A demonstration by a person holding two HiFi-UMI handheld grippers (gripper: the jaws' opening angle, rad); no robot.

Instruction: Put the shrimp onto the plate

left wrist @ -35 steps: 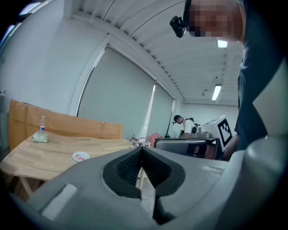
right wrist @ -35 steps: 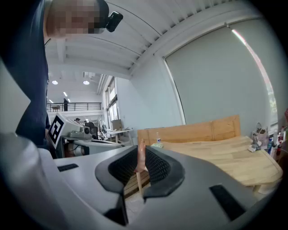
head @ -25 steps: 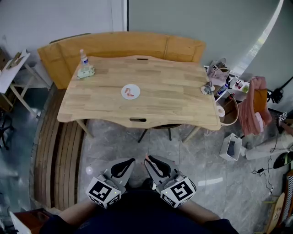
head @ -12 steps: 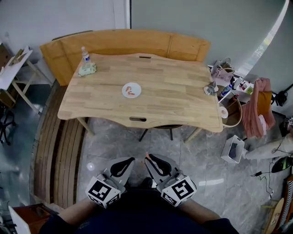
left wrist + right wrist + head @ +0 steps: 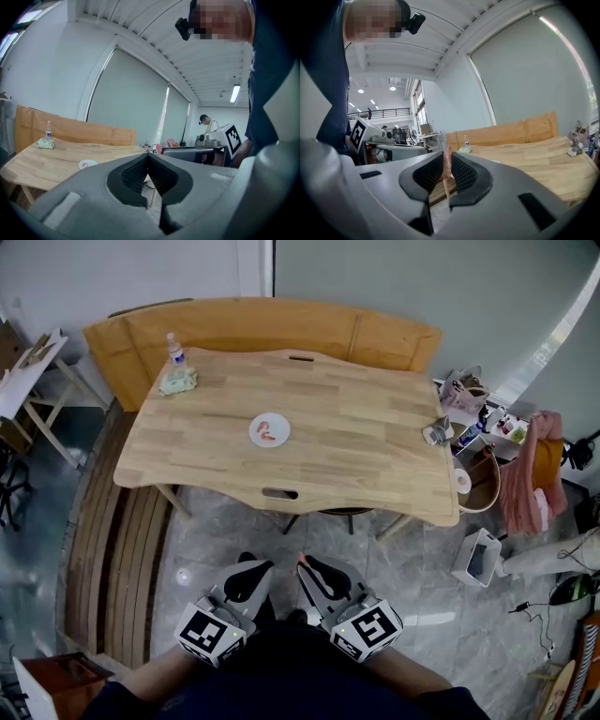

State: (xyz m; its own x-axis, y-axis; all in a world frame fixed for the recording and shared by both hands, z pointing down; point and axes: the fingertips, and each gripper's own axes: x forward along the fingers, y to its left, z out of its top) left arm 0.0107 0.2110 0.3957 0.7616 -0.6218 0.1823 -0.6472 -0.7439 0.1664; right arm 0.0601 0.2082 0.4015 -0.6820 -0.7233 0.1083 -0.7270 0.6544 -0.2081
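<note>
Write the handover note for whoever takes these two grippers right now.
Left gripper: shut, nothing between its jaws, held low in front of the body.
Right gripper: shut on a shrimp, held low beside the left one, short of the table.
Plate: near the middle of the table, with pink pieces on it, seemingly shrimp.
Done: one shrimp is in the grip.
Left: step up to the table, bring the right gripper over the plate, lower it and open the jaws.

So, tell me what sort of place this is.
Likely an open office or lab workspace: a wooden table with a bench, desks with equipment behind, and cables on the stone floor.
</note>
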